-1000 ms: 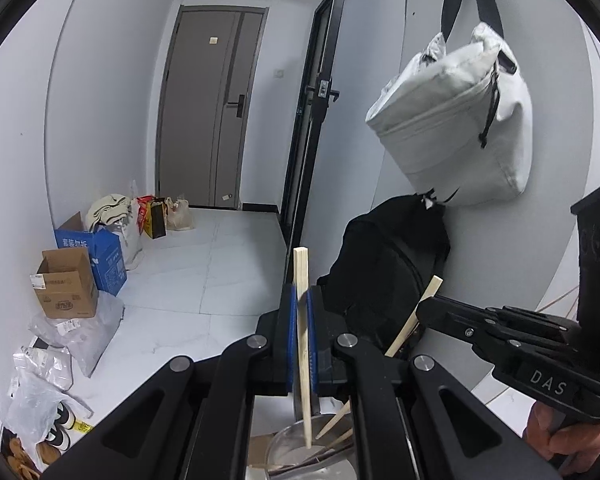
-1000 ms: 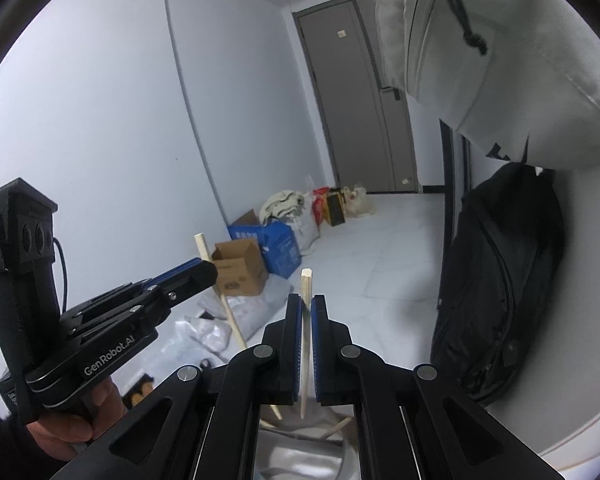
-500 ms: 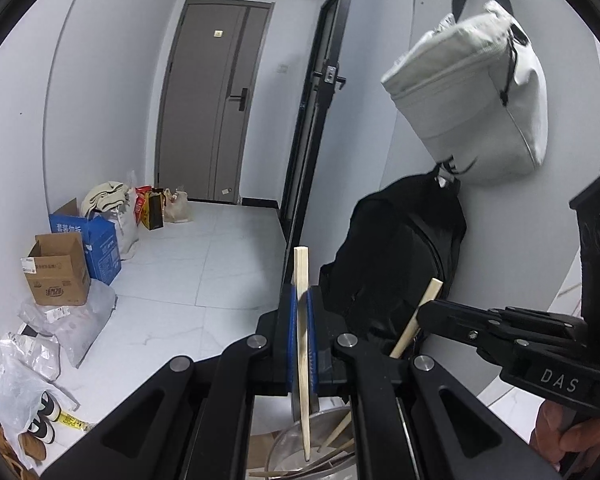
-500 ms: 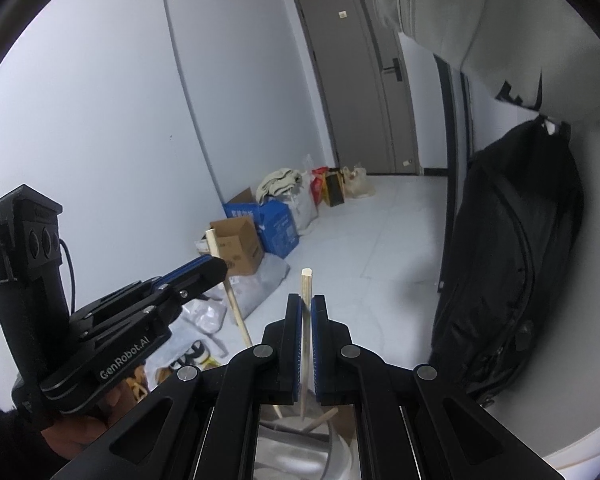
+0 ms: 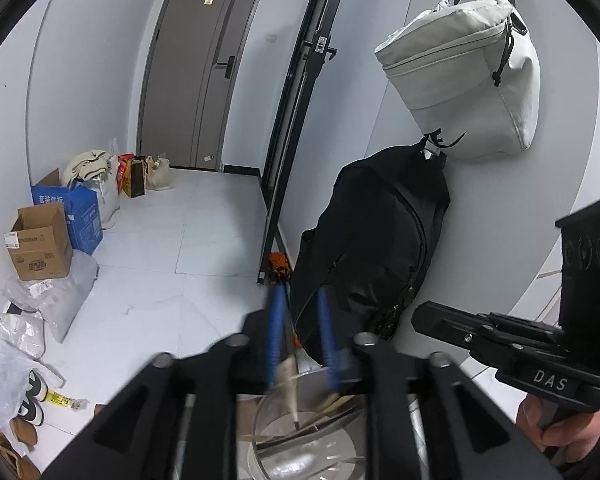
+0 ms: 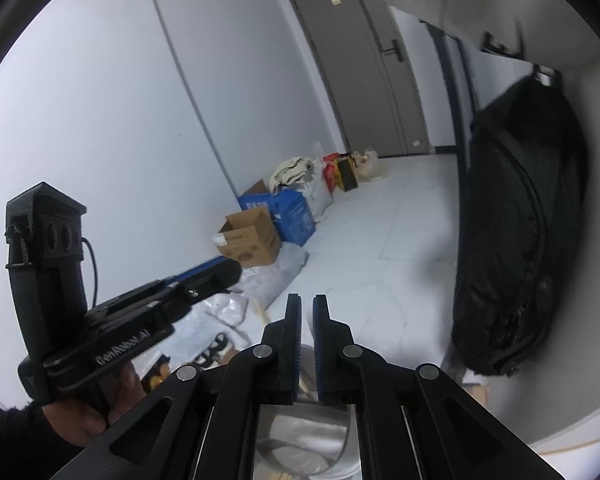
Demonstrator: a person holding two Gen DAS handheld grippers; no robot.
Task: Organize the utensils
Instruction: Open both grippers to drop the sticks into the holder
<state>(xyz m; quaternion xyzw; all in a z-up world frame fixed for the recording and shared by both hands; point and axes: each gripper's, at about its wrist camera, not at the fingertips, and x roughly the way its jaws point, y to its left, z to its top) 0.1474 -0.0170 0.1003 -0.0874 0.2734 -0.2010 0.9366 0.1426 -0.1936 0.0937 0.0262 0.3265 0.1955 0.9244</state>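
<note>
Dropping pale wooden chopstick (image 5: pixel 288 390) into round shiny steel bowl (image 5: pixel 312 452): my left fingers (image 5: pixel 300 332) have just been opening, stick blurred, loose between them. Right fingers (image 6: pixel 307 340) barely parted, empty, above bowl. Keep low, release over centre.

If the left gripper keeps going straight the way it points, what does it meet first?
Probably the wooden chopstick dropping between the left gripper, whose jaws have just been opening, then the metal bowl right below; depth is hard to judge.
</note>
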